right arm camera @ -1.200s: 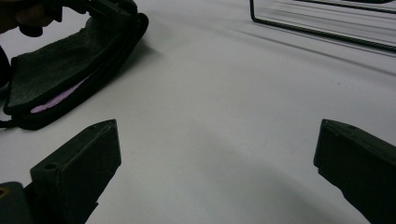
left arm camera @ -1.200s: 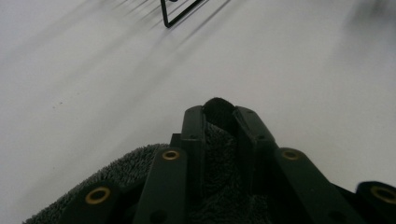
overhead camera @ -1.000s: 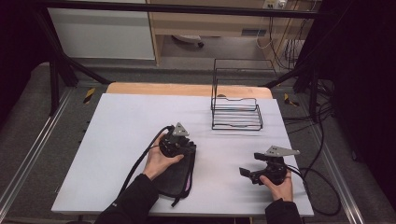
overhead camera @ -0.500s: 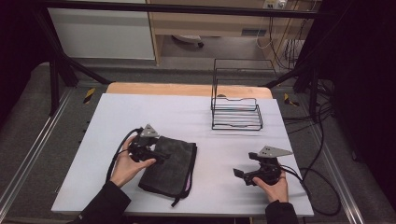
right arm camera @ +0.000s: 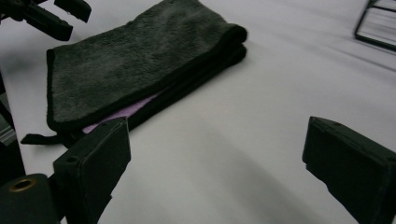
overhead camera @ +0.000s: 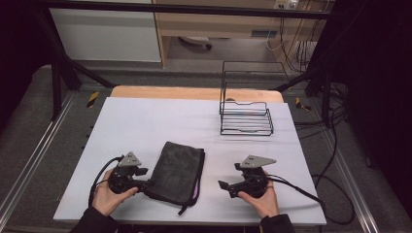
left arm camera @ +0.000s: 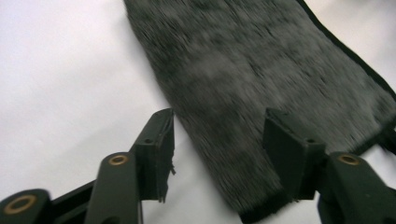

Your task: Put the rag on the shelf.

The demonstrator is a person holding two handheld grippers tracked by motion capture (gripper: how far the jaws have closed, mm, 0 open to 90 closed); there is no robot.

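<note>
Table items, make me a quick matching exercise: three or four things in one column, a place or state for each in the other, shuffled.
Things:
1. towel
2. wire rack
3. left gripper
4. right gripper

Places or states:
A. far right of the table, empty
B. open, at the towel's near left corner
C. folded, dark grey, between the grippers
D. open over bare table

Pairs: 1-C, 2-A, 3-B, 4-D

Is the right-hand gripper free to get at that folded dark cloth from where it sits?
Probably yes. The right gripper is open and faces the folded cloth across bare table; nothing lies between them.
</note>
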